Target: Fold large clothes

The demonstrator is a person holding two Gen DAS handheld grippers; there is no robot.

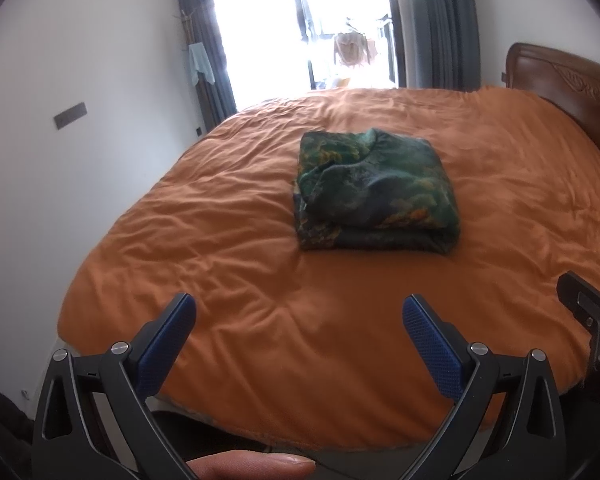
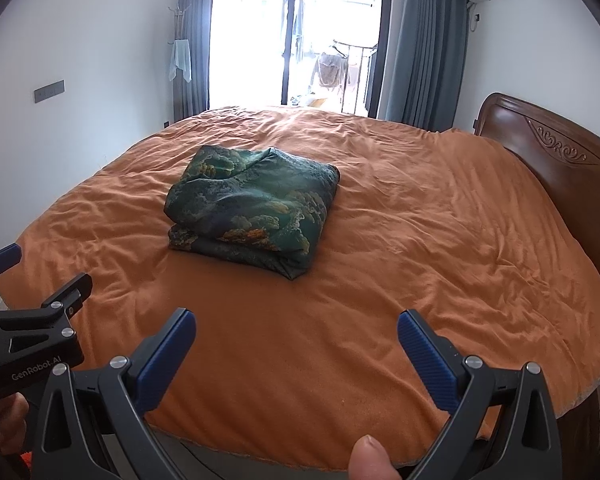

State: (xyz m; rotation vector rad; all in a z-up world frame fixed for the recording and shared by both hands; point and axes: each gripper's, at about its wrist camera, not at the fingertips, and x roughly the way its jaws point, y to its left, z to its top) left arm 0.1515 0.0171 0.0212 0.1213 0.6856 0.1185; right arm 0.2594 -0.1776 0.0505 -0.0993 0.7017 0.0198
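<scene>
With "GenRobot.AI" printed on its side, the left gripper (image 1: 299,316) and the right gripper (image 2: 296,330) both hang spread and empty over the orange bedspread (image 2: 420,240), the folded green patterned garment (image 2: 252,212) lying well ahead of both.

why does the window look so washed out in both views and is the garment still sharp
Left wrist view: the window blows out to white and the glare hazes the curtain beside it; the garment looks soft. Right wrist view: the same backlight, but the garment shows a crisp pattern. Fisheye bends the bed edge in both.
</scene>
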